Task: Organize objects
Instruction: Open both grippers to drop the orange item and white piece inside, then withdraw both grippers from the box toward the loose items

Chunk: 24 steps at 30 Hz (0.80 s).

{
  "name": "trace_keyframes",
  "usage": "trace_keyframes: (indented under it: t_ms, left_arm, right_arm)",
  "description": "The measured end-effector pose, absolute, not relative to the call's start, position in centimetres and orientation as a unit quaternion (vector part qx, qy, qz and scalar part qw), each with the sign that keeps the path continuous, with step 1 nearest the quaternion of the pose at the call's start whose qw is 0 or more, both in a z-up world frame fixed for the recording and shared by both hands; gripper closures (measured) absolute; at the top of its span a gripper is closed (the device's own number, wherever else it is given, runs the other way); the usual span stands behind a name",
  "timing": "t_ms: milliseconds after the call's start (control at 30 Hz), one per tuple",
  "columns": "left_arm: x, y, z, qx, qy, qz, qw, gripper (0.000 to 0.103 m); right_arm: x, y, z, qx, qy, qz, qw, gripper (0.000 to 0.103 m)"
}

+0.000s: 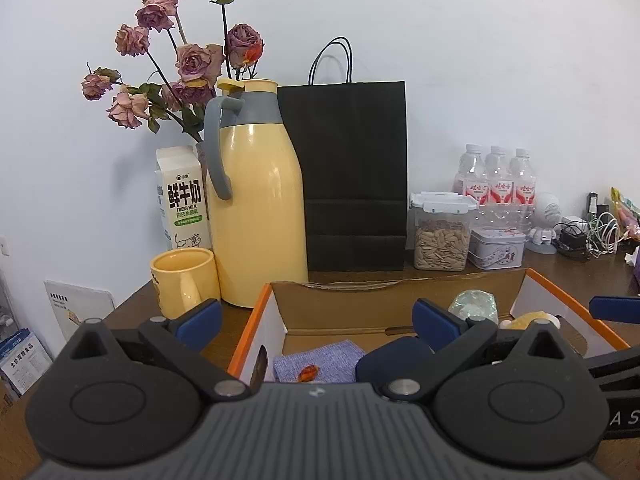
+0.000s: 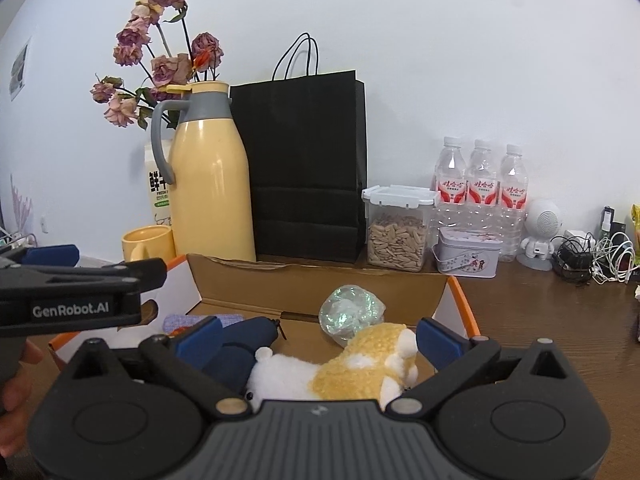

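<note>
An open cardboard box (image 1: 360, 300) (image 2: 248, 280) with orange edges sits on the wooden table. Inside lie a purple cloth (image 1: 320, 360) (image 2: 180, 322) with a small orange item (image 1: 308, 373) on it, a dark blue object (image 1: 394, 356) (image 2: 240, 344), a shiny clear wrapped ball (image 1: 474, 304) (image 2: 350, 314) and a yellow-and-white plush toy (image 2: 344, 372) (image 1: 534, 318). My left gripper (image 1: 318, 320) is open and empty above the box's left part. My right gripper (image 2: 318, 338) is open with the plush toy between its fingers, lying in the box.
Behind the box stand a yellow mug (image 1: 184, 282), yellow thermos (image 1: 256, 200), milk carton (image 1: 182, 200), dried roses (image 1: 180, 64), black paper bag (image 1: 352, 176), seed container (image 1: 440, 232), tin (image 1: 496, 246), water bottles (image 1: 496, 180), a white speaker figure (image 2: 540, 234) and cables (image 2: 592, 256).
</note>
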<state>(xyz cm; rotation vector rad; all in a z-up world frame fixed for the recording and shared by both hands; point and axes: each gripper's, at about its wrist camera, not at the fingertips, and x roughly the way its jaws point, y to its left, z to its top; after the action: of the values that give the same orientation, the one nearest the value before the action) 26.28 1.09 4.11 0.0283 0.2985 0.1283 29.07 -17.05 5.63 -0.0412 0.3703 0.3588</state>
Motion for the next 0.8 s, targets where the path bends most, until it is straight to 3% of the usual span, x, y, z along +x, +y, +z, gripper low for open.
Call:
trace_keyframes:
  t_ms: [367,800]
  left_arm:
    - [22.7,1.9,4.3,0.001,0.135,0.051,0.989,0.0]
    - [17.7,3.7,2.7,0.007,0.178,0.054,0.982,0.0]
  right_arm:
    - [25.6,-18.1,6.1,-0.032,0.163,0.188,0.968,0.0]
    - [21.2,-19.1,5.1,-0.056,0.196,0.187,0.961,0.0]
